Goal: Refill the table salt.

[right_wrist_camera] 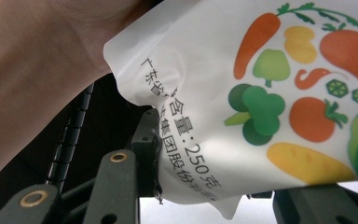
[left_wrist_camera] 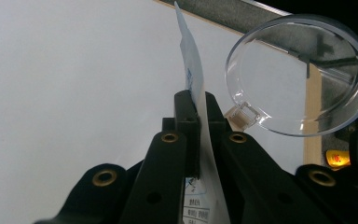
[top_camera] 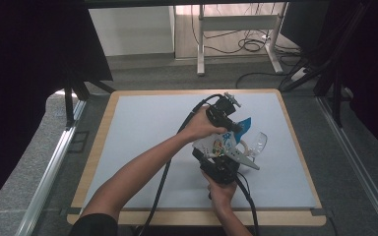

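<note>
A white bag (top_camera: 217, 145) printed with vegetables is held up over the right half of the mat between both grippers. My left gripper (top_camera: 234, 129) is shut on the bag's thin upper edge (left_wrist_camera: 192, 79), seen edge-on between its jaws (left_wrist_camera: 196, 100). My right gripper (top_camera: 220, 161) comes from the near side and is shut on the bag's lower part (right_wrist_camera: 270, 93), which bulges and creases between its jaws (right_wrist_camera: 223, 163). A clear plastic cup (top_camera: 259, 142) with a small handle sits just right of the bag; its round rim (left_wrist_camera: 298, 74) faces the left gripper view.
The pale mat (top_camera: 142, 132) lies on a wood-edged table (top_camera: 98, 142). A forearm (right_wrist_camera: 37, 79) is close beside the bag. Black cables (top_camera: 165, 182) trail toward the near edge. Metal rails (top_camera: 49, 172) flank the table; a desk frame (top_camera: 202, 44) and floor cables stand beyond.
</note>
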A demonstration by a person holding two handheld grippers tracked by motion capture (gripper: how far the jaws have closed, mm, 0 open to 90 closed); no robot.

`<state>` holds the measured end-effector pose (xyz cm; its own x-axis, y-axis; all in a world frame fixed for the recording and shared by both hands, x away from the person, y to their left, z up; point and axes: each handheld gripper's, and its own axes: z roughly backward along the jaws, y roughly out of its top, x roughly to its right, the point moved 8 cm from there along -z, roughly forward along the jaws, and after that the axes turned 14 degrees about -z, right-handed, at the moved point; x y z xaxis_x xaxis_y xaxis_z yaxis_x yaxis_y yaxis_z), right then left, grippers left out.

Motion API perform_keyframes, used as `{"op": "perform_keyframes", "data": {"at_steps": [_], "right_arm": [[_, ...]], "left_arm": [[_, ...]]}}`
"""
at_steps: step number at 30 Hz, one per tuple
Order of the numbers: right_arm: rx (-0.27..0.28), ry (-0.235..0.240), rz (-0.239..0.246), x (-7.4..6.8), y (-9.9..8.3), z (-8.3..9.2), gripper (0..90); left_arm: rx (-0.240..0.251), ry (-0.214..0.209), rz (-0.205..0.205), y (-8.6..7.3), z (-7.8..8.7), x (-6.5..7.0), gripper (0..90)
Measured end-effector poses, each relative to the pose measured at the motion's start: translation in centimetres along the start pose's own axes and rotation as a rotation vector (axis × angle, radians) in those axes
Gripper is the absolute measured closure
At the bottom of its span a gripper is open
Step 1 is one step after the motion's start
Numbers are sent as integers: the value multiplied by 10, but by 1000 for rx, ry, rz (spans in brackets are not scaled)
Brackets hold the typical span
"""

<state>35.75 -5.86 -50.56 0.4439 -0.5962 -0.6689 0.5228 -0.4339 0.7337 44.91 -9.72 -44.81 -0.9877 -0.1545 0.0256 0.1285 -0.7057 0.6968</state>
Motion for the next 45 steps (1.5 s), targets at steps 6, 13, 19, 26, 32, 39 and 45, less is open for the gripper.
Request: {"op": "perform_keyframes", "data": {"at_steps": [6, 13, 19, 26, 32, 39, 45], "right_arm": [[3, -1, 4, -1, 0, 0, 573], [12, -4, 4, -2, -1, -1, 574], [17, -3, 3, -3, -1, -1, 575], [20, -5, 4, -3, -1, -1, 576], [24, -7, -1, -3, 0, 0, 577], [29, -6, 4, -3, 0, 0, 581], [31, -9, 7, -3, 0, 0, 583]], "left_arm": [[-4, -1, -3, -1, 0, 0, 898], [-9, -1, -3, -2, 0, 0, 898], [-9, 1, -3, -2, 1, 0, 898], [-10, -1, -3, -2, 0, 0, 898], [-16, -2, -6, -2, -2, 0, 898], [-12, 1, -3, -1, -2, 1, 898], [-13, -1, -3, -1, -2, 2, 898]]}}
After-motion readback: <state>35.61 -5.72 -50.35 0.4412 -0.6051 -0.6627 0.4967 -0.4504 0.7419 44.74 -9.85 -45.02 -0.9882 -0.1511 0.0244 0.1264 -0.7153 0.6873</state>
